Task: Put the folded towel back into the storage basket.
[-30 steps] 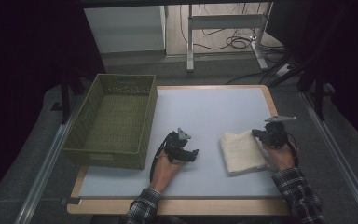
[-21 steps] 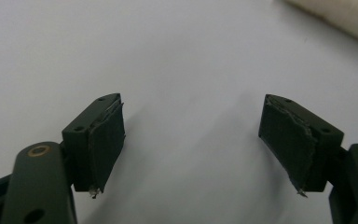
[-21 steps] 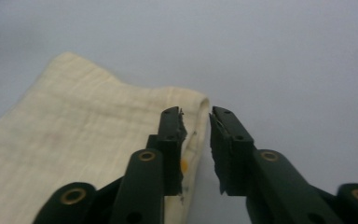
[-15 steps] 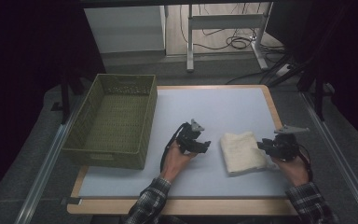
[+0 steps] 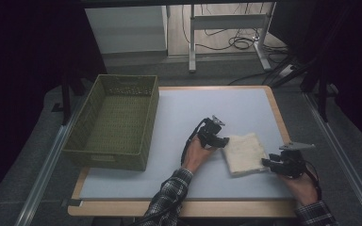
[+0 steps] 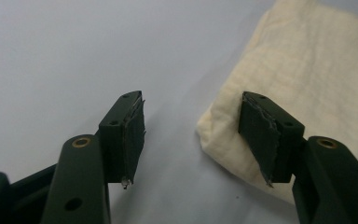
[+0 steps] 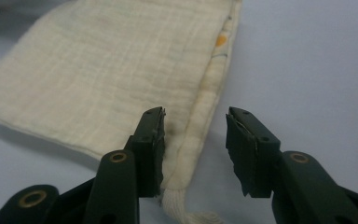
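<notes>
A folded cream cloth point(image 5: 244, 153) lies flat on the white table top, right of centre. My left gripper point(image 5: 221, 140) is at its left edge. Its jaws have just been closing, and they stand open, with the cloth's corner point(image 6: 307, 84) reaching into the gap point(image 6: 191, 121) beside the right pad. My right gripper point(image 5: 267, 162) sits at the cloth's near right corner. Its jaws have just been opening, and they are open point(image 7: 196, 126) astride the cloth's hemmed edge point(image 7: 121, 70) without pressing on it.
An empty green woven basket point(image 5: 115, 122) stands on the left part of the table point(image 5: 188, 108). The wooden rim runs close by the right hand. Beyond the far edge are desk legs point(image 5: 192, 37) and cables on the floor.
The left hand has moved right to the cloth's left edge. The right hand has drawn back from the cloth's far right corner to its near right corner, and its jaws have let go.
</notes>
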Demonstrator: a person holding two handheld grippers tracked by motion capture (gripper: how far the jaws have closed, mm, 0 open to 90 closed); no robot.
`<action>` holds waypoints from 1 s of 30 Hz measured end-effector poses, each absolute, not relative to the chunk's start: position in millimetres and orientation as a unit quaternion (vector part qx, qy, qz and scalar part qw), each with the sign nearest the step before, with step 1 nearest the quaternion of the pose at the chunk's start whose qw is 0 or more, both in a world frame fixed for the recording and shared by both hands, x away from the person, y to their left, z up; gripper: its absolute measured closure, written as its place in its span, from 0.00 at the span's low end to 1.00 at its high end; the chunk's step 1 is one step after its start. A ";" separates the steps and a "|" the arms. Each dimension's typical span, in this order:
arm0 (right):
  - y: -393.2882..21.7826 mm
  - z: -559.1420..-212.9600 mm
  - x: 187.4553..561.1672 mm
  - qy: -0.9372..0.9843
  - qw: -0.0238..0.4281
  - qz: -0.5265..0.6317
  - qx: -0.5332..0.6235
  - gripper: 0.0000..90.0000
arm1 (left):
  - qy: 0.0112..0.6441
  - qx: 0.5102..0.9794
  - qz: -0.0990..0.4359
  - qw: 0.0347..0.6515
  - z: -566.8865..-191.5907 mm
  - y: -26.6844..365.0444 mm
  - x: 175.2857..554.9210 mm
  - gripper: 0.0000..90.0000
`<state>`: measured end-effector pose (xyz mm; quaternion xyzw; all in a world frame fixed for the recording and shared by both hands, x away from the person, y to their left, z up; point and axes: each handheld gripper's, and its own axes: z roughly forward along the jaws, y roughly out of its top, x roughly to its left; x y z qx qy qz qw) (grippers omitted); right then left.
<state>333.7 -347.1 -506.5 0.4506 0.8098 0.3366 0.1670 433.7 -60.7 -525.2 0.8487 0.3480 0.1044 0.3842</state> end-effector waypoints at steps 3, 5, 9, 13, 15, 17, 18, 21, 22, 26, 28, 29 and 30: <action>-346.8 -512.1 333.6 0.809 0.158 0.339 0.453 0.60 | 0.351 0.847 0.099 0.387 -530.8 -59.4 434.4 0.46; -345.7 -514.8 332.0 0.808 0.148 0.342 0.457 0.58 | 0.347 0.850 0.098 0.384 -530.5 -60.2 433.9 0.46; -344.2 -515.0 330.1 0.808 0.146 0.341 0.458 0.61 | 0.338 0.858 0.085 0.377 -527.9 -63.8 433.2 0.54; -346.8 -517.6 332.5 0.797 0.086 0.373 0.467 0.89 | 0.334 0.862 0.051 0.377 -525.7 -65.8 434.3 0.83; -348.9 -518.2 333.9 0.794 0.073 0.378 0.471 0.90 | 0.334 0.862 0.035 0.380 -525.7 -66.2 434.6 0.89; -351.1 -518.3 335.2 0.791 0.061 0.383 0.474 0.92 | 0.330 0.861 0.042 0.385 -526.1 -66.2 432.9 0.93; -351.1 -518.3 335.2 0.791 0.061 0.383 0.474 0.92 | 0.330 0.861 0.042 0.385 -526.1 -66.2 432.9 0.94; -349.0 -514.9 334.4 0.796 0.064 0.379 0.468 0.92 | 0.324 0.860 0.061 0.390 -522.2 -64.9 431.2 0.94; -347.8 -512.6 333.7 0.795 0.065 0.383 0.466 0.92 | 0.324 0.857 0.065 0.395 -520.1 -63.7 431.2 0.94; -342.9 -501.2 332.0 0.796 0.080 0.394 0.452 0.92 | 0.317 0.855 0.083 0.403 -506.7 -60.1 430.2 0.94; -338.0 -494.6 332.5 0.800 0.092 0.395 0.443 0.92 | 0.311 0.857 0.099 0.399 -499.7 -58.0 427.9 0.94; -334.8 -491.7 332.9 0.800 0.097 0.398 0.438 0.92 | 0.310 0.858 0.107 0.397 -496.4 -55.2 427.1 0.94; -334.8 -491.7 332.9 0.800 0.097 0.398 0.438 0.92 | 0.310 0.858 0.107 0.397 -496.4 -55.2 427.1 0.94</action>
